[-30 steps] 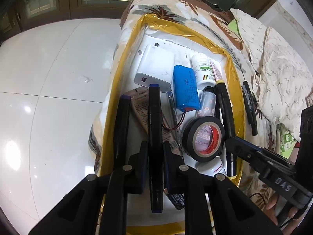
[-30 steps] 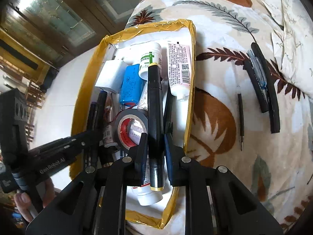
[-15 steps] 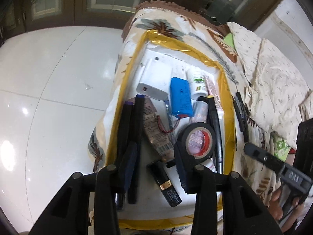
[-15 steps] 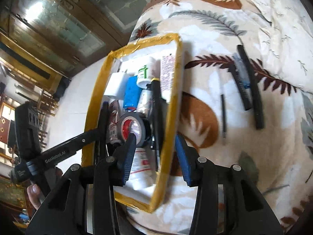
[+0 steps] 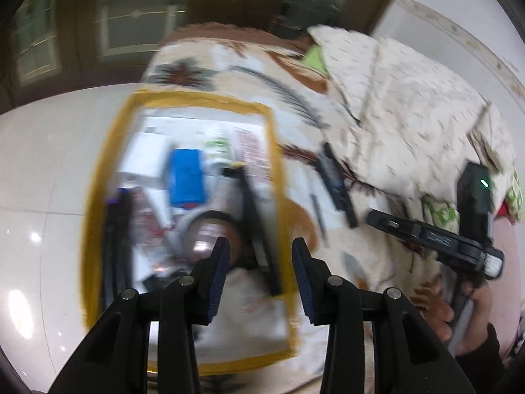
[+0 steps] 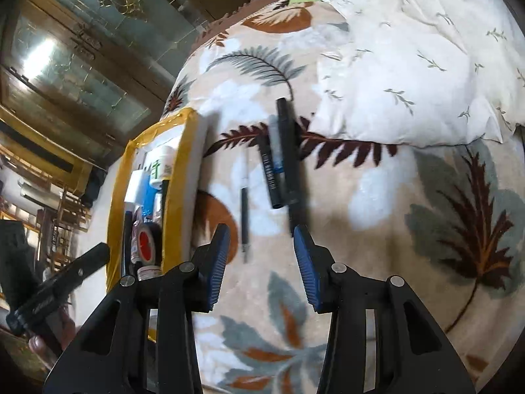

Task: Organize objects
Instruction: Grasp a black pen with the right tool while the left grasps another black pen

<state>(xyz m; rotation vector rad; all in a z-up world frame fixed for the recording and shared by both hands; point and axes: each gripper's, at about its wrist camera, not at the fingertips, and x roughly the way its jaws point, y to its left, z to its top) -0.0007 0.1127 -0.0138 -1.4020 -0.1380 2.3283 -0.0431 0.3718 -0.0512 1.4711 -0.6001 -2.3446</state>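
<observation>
The right gripper (image 6: pixel 261 256) hung with its jaws apart and nothing between them over the leaf-patterned blanket (image 6: pixel 377 229). A thin pen (image 6: pixel 244 220) and a bundle of black pens (image 6: pixel 280 161) lay beyond it. The yellow-rimmed tray (image 6: pixel 178 197) sat at the blanket's left edge.

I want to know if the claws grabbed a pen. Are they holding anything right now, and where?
Nothing is held. The left tool is open above the yellow-edged box, and the right tool is open over the blanket, near the thin pen but not touching it.
</observation>
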